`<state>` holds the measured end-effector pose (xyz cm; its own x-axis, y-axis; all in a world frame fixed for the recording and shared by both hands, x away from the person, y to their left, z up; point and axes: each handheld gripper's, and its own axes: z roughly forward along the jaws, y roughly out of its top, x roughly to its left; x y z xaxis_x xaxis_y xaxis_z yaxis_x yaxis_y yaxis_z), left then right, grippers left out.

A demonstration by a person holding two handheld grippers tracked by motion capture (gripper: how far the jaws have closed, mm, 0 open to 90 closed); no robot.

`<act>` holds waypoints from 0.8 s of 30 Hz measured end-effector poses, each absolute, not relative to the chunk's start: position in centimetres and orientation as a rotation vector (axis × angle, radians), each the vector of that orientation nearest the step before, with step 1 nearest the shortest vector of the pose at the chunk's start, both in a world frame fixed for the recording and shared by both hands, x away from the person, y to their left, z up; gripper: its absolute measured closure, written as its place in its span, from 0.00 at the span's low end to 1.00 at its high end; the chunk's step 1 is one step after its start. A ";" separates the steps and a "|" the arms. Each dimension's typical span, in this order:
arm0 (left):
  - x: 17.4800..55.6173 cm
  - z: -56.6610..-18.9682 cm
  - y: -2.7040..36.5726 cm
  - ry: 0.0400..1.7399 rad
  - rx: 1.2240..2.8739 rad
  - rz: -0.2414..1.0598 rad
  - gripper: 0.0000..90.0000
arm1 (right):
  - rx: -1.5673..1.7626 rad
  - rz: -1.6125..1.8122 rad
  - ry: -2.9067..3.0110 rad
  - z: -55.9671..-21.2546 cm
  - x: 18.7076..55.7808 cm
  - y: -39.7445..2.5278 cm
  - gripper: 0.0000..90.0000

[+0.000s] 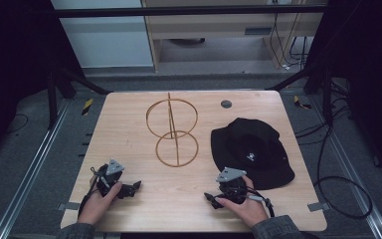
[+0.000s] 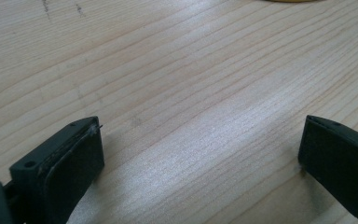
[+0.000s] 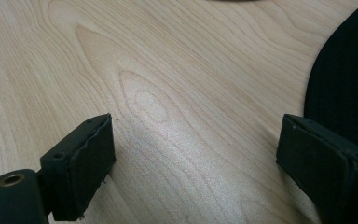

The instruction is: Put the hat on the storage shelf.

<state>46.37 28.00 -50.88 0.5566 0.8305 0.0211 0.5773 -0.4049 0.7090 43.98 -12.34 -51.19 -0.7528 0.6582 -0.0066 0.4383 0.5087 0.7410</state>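
Resting near the desk's (image 1: 129, 149) front edge, the left gripper (image 1: 129, 189) and right gripper (image 1: 214, 199) stand wide open and empty. The limp black hat (image 1: 251, 152), lying crown-up at the right edge, could sag or slip from a pinch. The wire stand (image 1: 173, 130) at mid-desk runs its long axis front-to-back and could tip if bumped.

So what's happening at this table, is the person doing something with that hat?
Not yet. A person sits at a wooden table with a two-jaw gripper in each hand. The left gripper and right gripper both rest near the front edge, jaws open and holding nothing. A black hat lies flat just beyond the right gripper, and a wire stand made of two rings lies in the middle. Neither is being touched.
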 end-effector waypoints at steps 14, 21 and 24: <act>46.3 -50.9 28.0 1.129 2.128 0.497 0.00 | 0.930 1.091 2.463 -51.2 44.0 -12.3 0.13; 46.3 -50.9 28.0 1.131 2.127 0.497 0.00 | 0.977 1.097 2.454 -51.0 44.1 -12.3 0.14; 46.3 -50.9 28.0 1.130 2.127 0.497 0.00 | 0.979 1.033 2.462 -49.9 44.5 -12.5 0.14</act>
